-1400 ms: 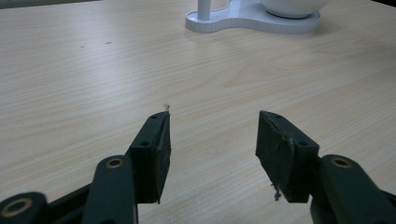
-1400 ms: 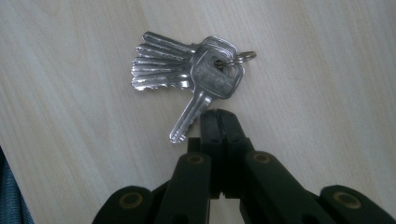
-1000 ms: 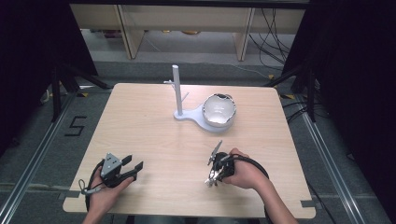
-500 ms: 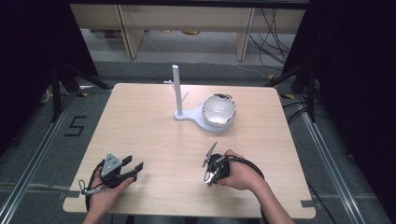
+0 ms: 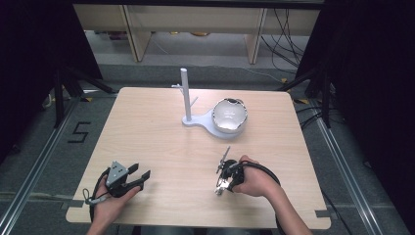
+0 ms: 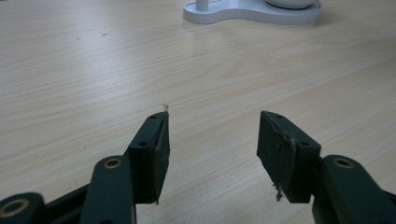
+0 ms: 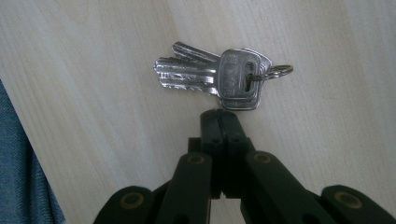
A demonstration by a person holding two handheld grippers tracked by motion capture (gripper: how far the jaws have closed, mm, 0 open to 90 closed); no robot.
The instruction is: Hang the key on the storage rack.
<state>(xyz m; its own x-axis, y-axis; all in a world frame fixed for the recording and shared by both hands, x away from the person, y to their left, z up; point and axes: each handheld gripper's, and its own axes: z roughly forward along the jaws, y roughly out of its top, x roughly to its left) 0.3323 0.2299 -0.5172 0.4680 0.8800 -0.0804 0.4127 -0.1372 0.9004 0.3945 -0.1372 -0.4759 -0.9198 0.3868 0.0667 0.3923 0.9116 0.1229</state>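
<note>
A bunch of silver keys (image 7: 219, 77) on a small ring lies flat against the light wood table (image 5: 161, 142), blades fanned to the left in the right gripper view. My right gripper (image 7: 219, 112) is shut, its tips pinching the lower edge of the key heads. In the high view that gripper (image 5: 221, 182) points down near the table's front right, with the keys (image 5: 219, 189) glinting at its tip. My left gripper (image 5: 141, 175) rests at the front left. Its jaws stand wide open around bare wood in the left gripper view (image 6: 212, 126).
A white stand (image 5: 185, 95) with an upright post and side pegs rises at the table's middle back. A shiny round bowl (image 5: 229, 115) sits on the right end of its base, whose near edge (image 6: 252, 11) is seen far ahead of the left gripper. A blue trouser leg (image 7: 18, 177) lies past the table's front edge.
My right hand and its gripper have shifted a little to the left and toward the table's front edge. The left gripper has stayed put and open.
</note>
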